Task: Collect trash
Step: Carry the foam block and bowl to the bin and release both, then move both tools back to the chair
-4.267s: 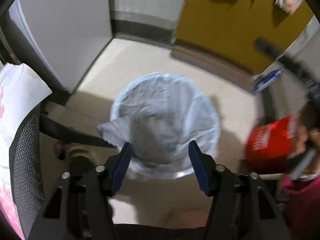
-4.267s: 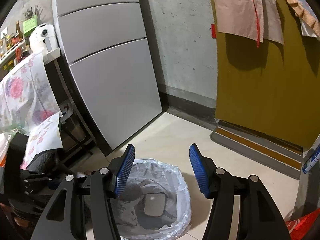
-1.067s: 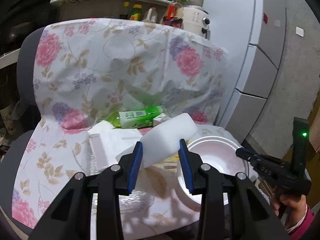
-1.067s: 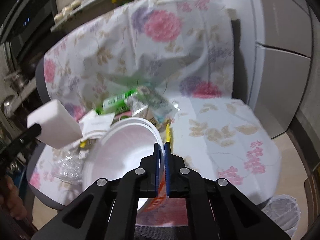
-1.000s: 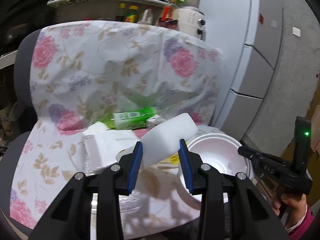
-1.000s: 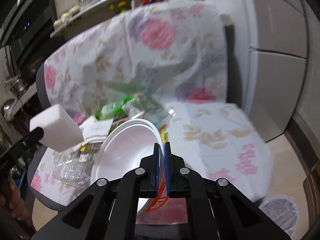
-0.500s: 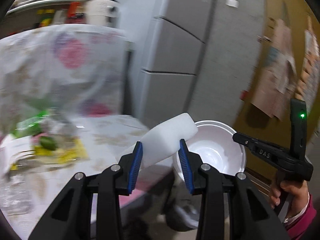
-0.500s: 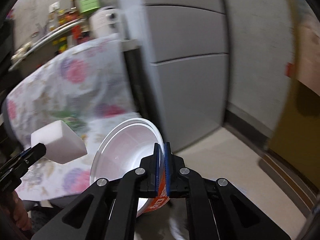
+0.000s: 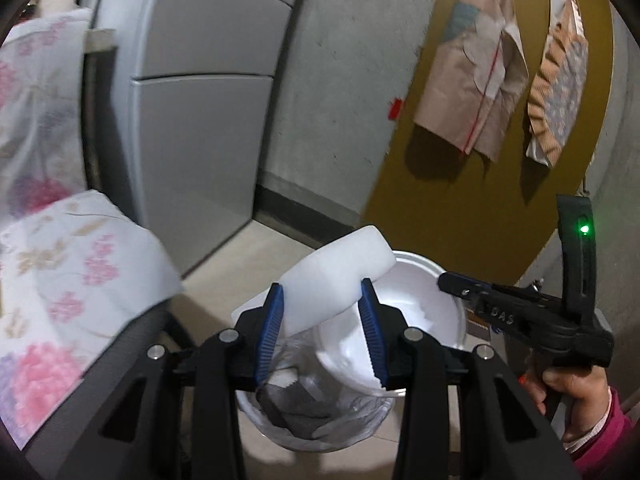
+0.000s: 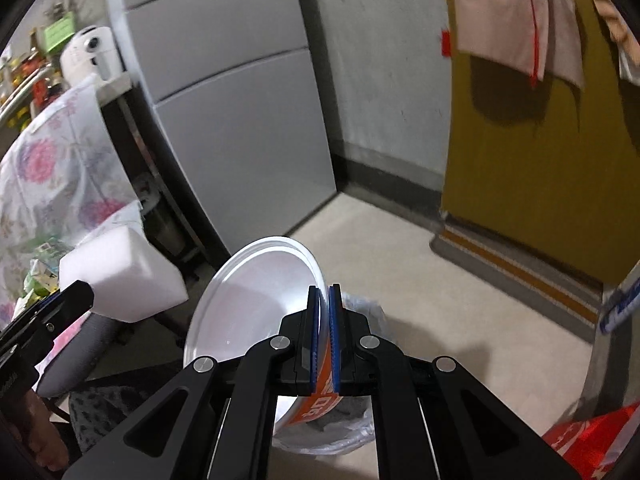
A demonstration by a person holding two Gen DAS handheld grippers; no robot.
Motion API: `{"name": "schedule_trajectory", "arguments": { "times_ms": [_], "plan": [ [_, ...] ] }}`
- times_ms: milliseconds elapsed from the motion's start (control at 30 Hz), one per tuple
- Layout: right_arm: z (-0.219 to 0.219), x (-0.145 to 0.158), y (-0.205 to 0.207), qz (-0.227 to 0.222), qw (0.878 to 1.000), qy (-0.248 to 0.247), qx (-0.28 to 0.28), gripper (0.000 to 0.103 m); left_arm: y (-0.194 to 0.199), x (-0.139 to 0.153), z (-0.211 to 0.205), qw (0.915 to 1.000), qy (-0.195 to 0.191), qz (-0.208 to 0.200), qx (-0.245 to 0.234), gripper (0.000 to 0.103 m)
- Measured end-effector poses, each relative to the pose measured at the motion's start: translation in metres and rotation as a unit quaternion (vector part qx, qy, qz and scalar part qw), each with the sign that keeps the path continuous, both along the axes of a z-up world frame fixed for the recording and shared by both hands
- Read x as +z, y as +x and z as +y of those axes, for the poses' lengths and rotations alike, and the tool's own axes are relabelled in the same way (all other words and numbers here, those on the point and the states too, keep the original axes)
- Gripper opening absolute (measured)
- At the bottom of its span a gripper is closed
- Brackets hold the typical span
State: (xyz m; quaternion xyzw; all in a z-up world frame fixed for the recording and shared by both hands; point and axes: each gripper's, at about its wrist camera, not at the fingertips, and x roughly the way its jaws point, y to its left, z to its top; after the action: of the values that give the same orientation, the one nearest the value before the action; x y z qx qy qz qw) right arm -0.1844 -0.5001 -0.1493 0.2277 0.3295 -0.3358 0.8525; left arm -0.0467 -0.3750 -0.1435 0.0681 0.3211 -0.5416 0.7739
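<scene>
A white foam block sits between the blue pads of my left gripper. Its jaws are opening, but the pads still touch the block. Just below it stands the bin lined with a clear bag. My right gripper is shut on the rim of a white foam bowl with an orange printed outside, tilted over the bin. In the left wrist view the right gripper holds the bowl from the right. In the right wrist view, the foam block and left gripper are at the left.
A grey fridge stands behind the bin. A chair draped in floral cloth is at the left. A mustard door with hanging cloths is at the right, with a red bag on the floor near it.
Both grippers have swung away from the trash on the floral chair, to the right and down over the bin. They still carry the foam block and the bowl.
</scene>
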Motion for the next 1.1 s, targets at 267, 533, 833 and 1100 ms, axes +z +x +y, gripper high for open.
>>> {"name": "schedule_trajectory", "arguments": {
  "times_ms": [267,533,833,1100],
  "plan": [
    [-0.017,-0.032,0.017,0.009,0.999,0.04,0.017,0.011,0.017,-0.016,-0.026,0.9982,0.011,0.056,-0.017,0.06],
    [-0.013,-0.013,0.011,0.002,1.0,0.007,0.001,0.023,0.031,-0.013,-0.002,0.999,0.017,0.034,0.024,0.06],
    [0.031,0.056,0.024,-0.04,0.996,-0.076,0.033,0.037,0.041,0.011,0.071,0.9943,0.017,-0.022,0.103,0.06],
    [0.096,0.082,0.08,-0.058,0.985,-0.086,0.139,0.039,0.047,0.033,0.151,0.9814,0.008,-0.051,0.185,0.06]
  ]
}}
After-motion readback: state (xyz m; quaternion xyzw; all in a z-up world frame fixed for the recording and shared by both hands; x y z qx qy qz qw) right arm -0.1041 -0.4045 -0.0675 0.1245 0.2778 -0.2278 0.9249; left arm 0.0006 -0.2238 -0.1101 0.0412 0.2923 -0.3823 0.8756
